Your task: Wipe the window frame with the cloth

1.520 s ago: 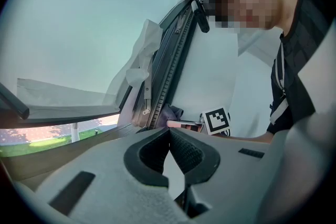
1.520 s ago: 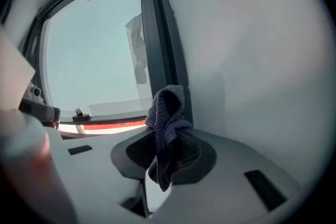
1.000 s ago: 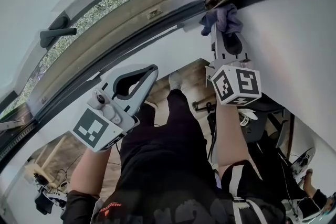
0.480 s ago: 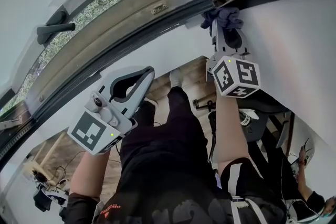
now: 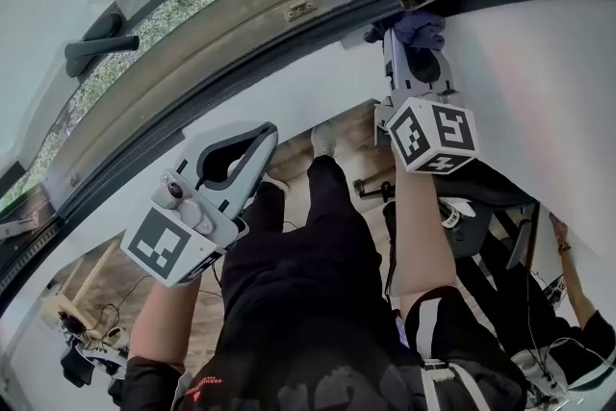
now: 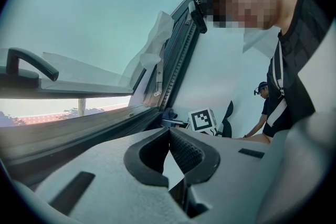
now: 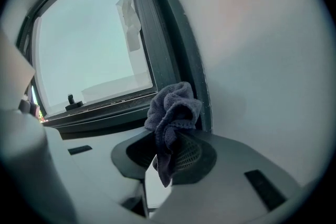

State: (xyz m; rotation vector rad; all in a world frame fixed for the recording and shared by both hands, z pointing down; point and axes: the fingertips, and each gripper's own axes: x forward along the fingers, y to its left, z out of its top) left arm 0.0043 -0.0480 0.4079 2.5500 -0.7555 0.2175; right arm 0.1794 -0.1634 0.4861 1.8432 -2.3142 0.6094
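My right gripper [image 5: 401,41] is shut on a crumpled blue-grey cloth [image 5: 412,26], which presses against the dark window frame [image 5: 241,63] at its lower corner. In the right gripper view the cloth [image 7: 172,113] bunches out above the jaws, right against the upright part of the frame [image 7: 173,50]. My left gripper [image 5: 264,134] hangs lower and to the left, in front of the white wall and away from the frame. Its jaws are shut with nothing between them [image 6: 169,129]. The frame [image 6: 181,55] rises beyond it.
A dark window handle [image 5: 96,48] sits on the sash at the left. Loose plastic film [image 7: 128,18] hangs in the window's corner. White wall [image 5: 539,82] flanks the frame. The holder's legs [image 5: 318,284] are below, and another person [image 6: 268,107] stands at the right.
My right gripper has carried the cloth a little farther up along the frame's corner. The left gripper has stayed almost still.
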